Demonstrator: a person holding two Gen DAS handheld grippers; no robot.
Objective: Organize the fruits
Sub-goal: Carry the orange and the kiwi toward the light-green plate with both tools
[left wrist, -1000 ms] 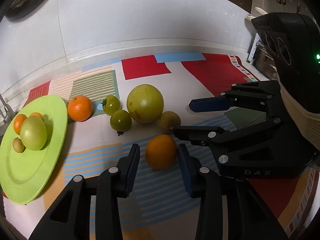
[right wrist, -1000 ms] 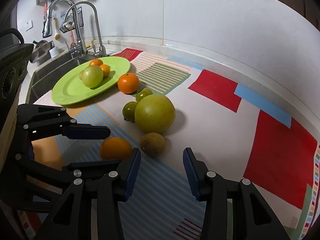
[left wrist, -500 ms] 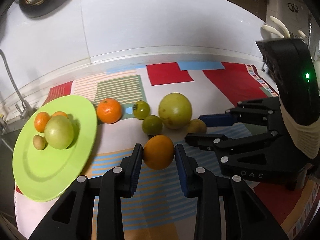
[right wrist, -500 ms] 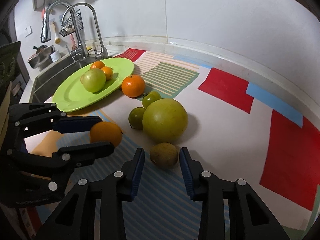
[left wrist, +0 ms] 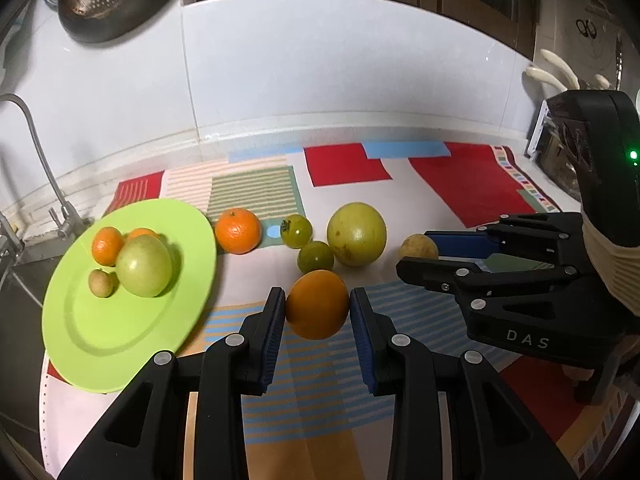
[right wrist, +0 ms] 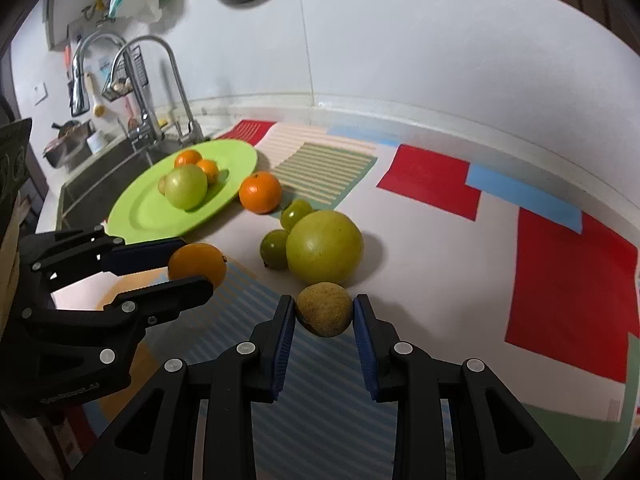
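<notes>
My left gripper (left wrist: 317, 300) is shut on an orange (left wrist: 316, 305), held just above the patterned mat; the right wrist view shows the same orange (right wrist: 197, 262) between its fingers. My right gripper (right wrist: 324, 309) has its jaws closing, and both pads press on a small brown fruit (right wrist: 325, 310) lying on the mat. A big yellow-green fruit (right wrist: 325, 247) sits right behind it. A tangerine (left wrist: 238, 231) and two green tomatoes (left wrist: 296, 231) lie further left. The lime plate (left wrist: 104, 344) carries a green apple (left wrist: 144, 266), two small oranges and a small brown fruit.
A sink (right wrist: 92, 184) with taps (right wrist: 160, 88) lies beyond the plate at the left. The white wall (left wrist: 320, 72) closes the back of the counter. A rack (left wrist: 556, 152) stands at the far right. Bare mat (right wrist: 440, 280) stretches to the right of the fruits.
The left gripper closed on the orange and lifted it off the mat. The right gripper's jaws came together around the small brown fruit.
</notes>
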